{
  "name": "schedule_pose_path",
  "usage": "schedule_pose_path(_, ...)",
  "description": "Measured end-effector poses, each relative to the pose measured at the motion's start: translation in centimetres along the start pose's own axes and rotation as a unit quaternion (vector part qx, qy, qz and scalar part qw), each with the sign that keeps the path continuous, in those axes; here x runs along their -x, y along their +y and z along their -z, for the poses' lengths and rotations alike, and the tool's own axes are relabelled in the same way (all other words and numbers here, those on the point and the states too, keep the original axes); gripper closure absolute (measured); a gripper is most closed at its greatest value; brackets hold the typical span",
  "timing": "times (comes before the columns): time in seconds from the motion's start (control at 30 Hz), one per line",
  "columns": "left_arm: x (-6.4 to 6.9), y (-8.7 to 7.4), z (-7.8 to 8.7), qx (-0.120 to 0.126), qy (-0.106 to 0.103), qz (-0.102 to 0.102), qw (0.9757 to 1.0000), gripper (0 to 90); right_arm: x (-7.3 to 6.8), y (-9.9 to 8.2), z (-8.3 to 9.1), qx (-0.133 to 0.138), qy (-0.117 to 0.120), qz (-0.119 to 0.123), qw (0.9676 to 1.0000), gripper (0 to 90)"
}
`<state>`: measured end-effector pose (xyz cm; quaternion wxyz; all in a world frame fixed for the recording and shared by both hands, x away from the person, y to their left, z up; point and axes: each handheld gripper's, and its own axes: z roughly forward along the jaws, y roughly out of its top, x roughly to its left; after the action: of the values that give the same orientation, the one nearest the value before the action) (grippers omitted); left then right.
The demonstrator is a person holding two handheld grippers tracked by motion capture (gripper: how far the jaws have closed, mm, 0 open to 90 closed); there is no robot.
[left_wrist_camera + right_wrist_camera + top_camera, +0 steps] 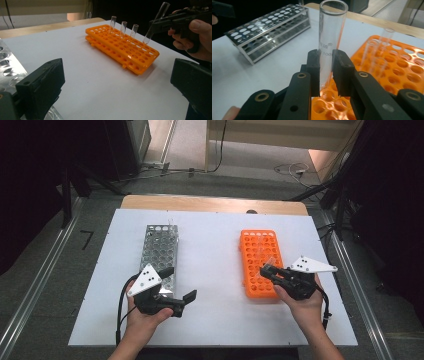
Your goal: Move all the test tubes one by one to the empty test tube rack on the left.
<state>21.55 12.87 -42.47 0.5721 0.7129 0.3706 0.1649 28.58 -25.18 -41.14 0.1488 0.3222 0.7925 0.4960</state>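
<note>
Glass test tube point(268, 265) sits clamped in the right gripper point(267, 271) above the orange rack point(250, 251); the left gripper point(181, 283) gapes empty beside the steel rack point(159, 251). From the left gripper, the tube point(155, 23) hangs tilted, so its tip could catch a hole's rim. Between the right jaws, print on the tube point(329, 42) reads partly "100".

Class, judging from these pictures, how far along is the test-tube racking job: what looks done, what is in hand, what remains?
Done: three clear glass test tubes stand in the orange plastic rack. In hand: the right gripper clamps a fourth glass tube, tilted over the rack. Left: seating it. The left gripper is open beside the steel rack, whose contents I cannot tell.
</note>
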Motion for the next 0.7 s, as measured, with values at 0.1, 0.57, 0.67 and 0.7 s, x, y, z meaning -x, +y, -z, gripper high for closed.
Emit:
schedule_pose_path(0.1, 0.1, 0.4, -0.2, 0.002, -0.002, -0.004, 1.0, 0.0, -0.7, 0.5, -0.5, -0.004, 0.013, 0.009, 0.9999, 74.0)
schedule_pose_path(0.57, 0.8, 2.0, -2.6, 0.001, -0.023, -0.009, 0.9997, 0.0, -3.2, 1.3, -2.8, -0.021, 0.059, 0.034, 0.9975, 74.0)
schedule_pose_path(0.67, 1.0, 2.4, -3.5, 0.0, -0.03, -0.004, 0.9996, 0.0, -3.7, 1.1, -3.0, -0.023, 0.065, 0.034, 0.997, 74.0)
schedule_pose_path(0.7, 1.1, 2.5, -3.8, -0.001, -0.031, -0.006, 0.9995, 0.0, -3.8, 1.1, -3.2, -0.025, 0.067, 0.036, 0.9968, 74.0)
